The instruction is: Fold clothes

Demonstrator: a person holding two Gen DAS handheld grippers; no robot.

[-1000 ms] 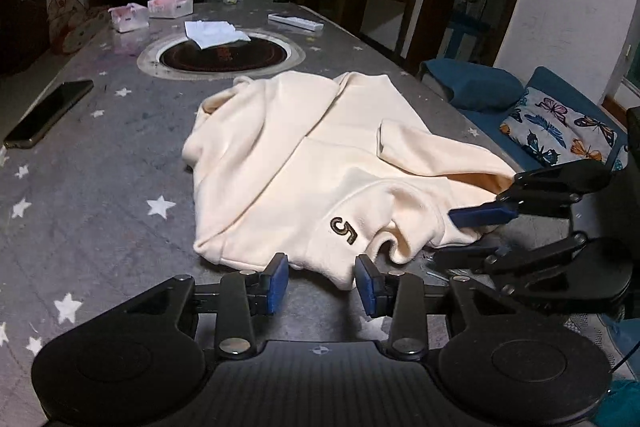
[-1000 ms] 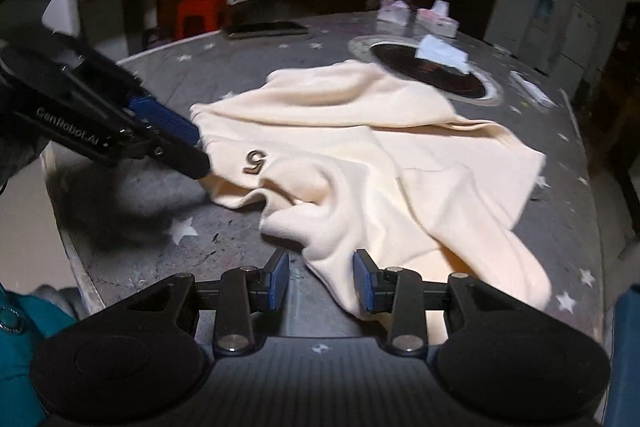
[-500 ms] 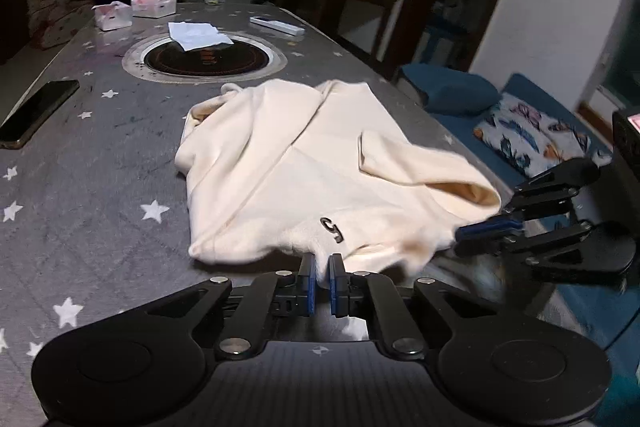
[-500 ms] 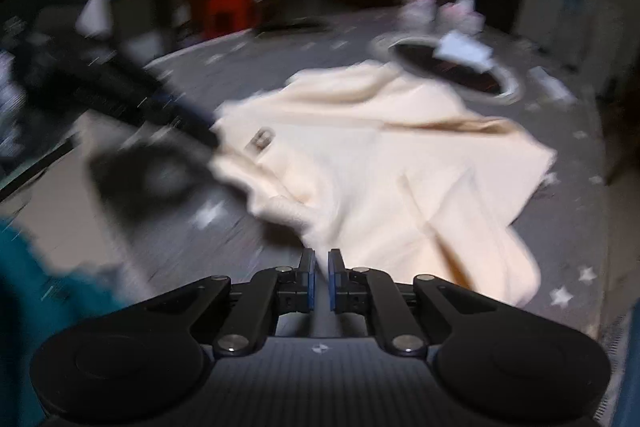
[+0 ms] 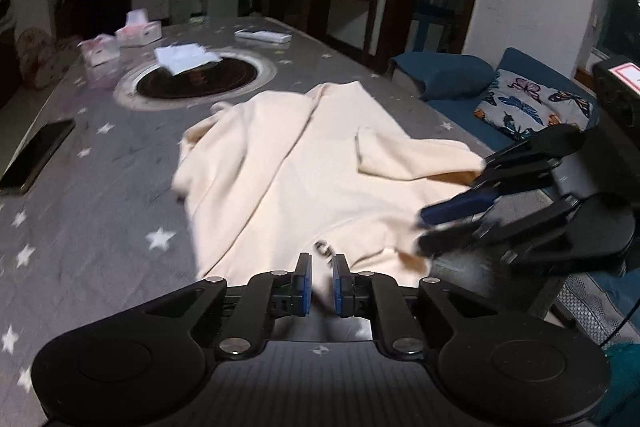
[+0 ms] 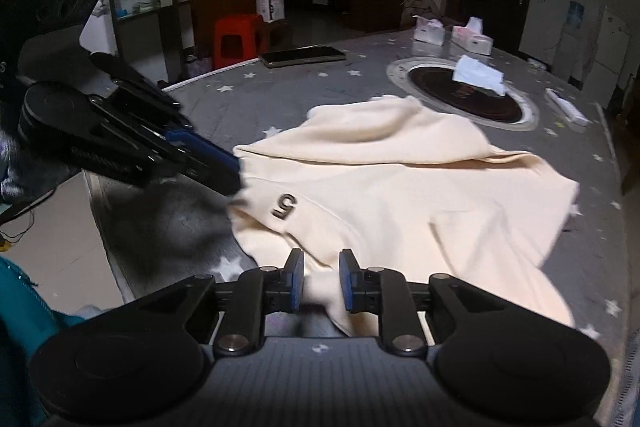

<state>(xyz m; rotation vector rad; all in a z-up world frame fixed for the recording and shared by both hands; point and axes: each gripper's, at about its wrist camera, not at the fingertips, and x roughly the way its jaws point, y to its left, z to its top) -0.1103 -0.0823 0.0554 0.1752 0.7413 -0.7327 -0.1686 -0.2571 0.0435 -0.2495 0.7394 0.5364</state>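
A cream sweatshirt [image 5: 320, 163] with a dark "5" on it lies crumpled on the grey star-patterned table [image 5: 100, 187]. Its near hem reaches both grippers. My left gripper [image 5: 322, 277] sits at the hem beside the "5"; its jaws are opening slightly, and cloth fills the narrow gap. My right gripper [image 6: 322, 281] holds a bunched fold of the sweatshirt [image 6: 400, 195] between its pads, with its jaws also opening a little. Each gripper shows in the other's view: the right gripper [image 5: 436, 223] and the left gripper [image 6: 224, 167].
A round dark hob [image 5: 196, 83] with a white tissue [image 5: 186, 55] on it lies beyond the garment. Tissue boxes [image 5: 138, 31], a remote [image 5: 262, 35] and a phone [image 5: 38, 157] lie on the table. A blue sofa with a butterfly cushion [image 5: 532, 107] stands at the right. The table's near edge lies just under the grippers.
Both grippers went from open to nearly closed on the near hem, then widened slightly with cloth between the pads. The hem has bunched and pulled toward them.
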